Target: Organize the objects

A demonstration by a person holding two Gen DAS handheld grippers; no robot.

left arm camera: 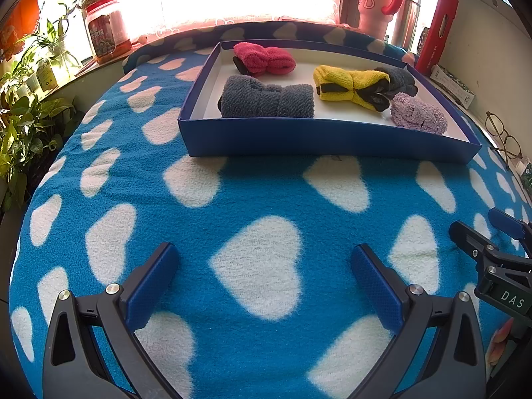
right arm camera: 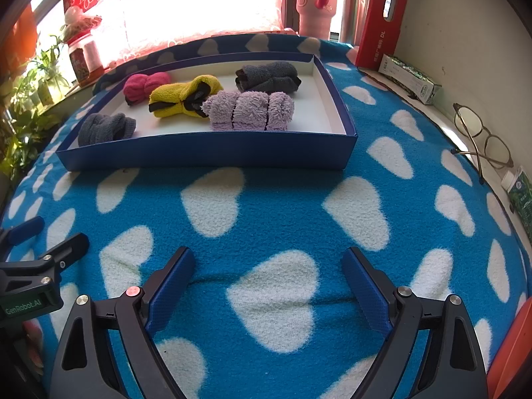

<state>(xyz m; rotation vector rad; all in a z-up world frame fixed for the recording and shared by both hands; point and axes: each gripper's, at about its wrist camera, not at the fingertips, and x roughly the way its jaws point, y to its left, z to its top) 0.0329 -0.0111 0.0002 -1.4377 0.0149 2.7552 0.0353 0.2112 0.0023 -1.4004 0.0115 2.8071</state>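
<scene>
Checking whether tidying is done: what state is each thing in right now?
Blue box: open, no lid, on the blanket.
Pink socks: rolled, in box.
Yellow socks: bundled, in box.
Lilac socks: rolled, in box.
Two grey sock rolls: in box.
Glasses: unfolded, outside box.
Left gripper: open, empty.
Right gripper: open, empty.

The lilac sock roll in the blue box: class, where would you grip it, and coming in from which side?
Probably grip the lilac sock roll across its middle, coming from above: it lies on its side close to the box's front wall, with the yellow roll against its left end, so a low approach is blocked.
</scene>
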